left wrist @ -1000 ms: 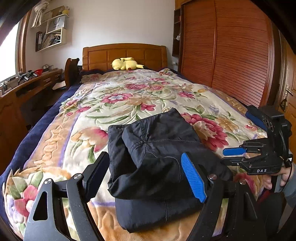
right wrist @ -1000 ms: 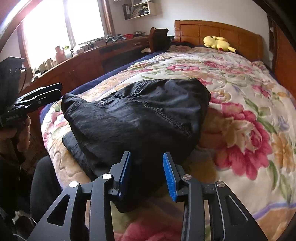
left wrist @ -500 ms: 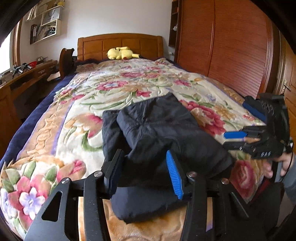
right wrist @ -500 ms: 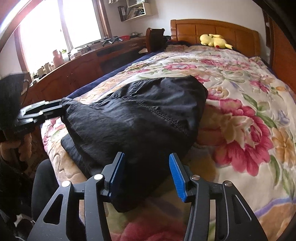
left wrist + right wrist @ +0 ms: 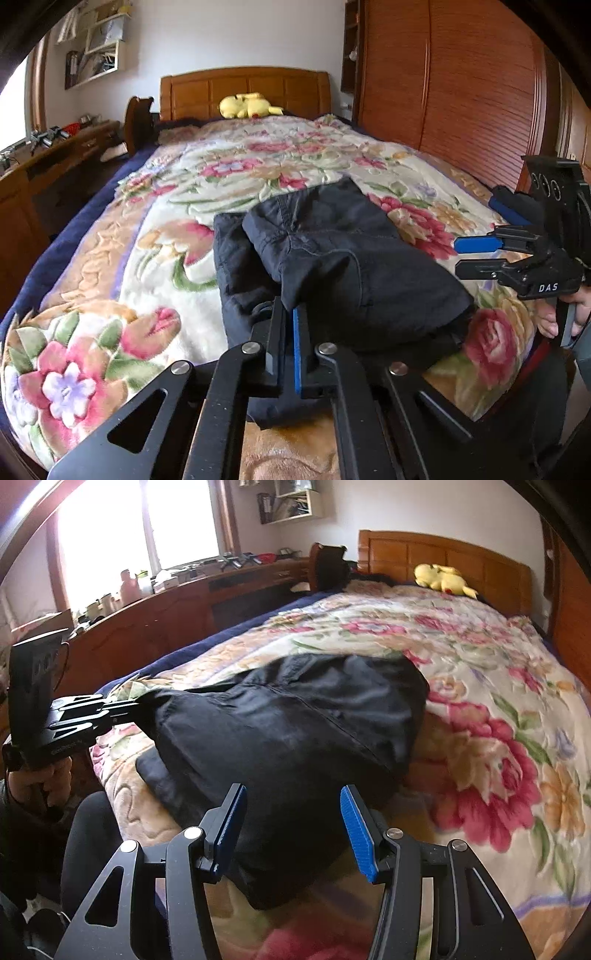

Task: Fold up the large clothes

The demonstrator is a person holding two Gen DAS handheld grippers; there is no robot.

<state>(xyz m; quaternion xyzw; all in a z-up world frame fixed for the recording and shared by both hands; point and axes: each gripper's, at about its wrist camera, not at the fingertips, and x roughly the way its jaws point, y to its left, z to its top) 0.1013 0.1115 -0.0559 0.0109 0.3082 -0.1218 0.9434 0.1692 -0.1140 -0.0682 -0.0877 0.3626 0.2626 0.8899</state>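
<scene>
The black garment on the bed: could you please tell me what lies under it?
The black garment lies folded on the flowered blanket, its upper layer resting on a lower black layer that shows along the near edge. Whatever else is beneath is covered.

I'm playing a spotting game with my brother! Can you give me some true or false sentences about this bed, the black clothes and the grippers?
1. The left gripper is shut on a corner of the black garment. True.
2. The right gripper is clamped tight on the garment. False: its blue pads stand apart, with black cloth lying between them unpinched.
3. A yellow plush toy lies near the wooden headboard. True.
4. The garment hangs in the air above the bed. False: it lies bunched on the floral blanket.
5. The blanket is plain white. False: it has pink flowers and green leaves.
</scene>
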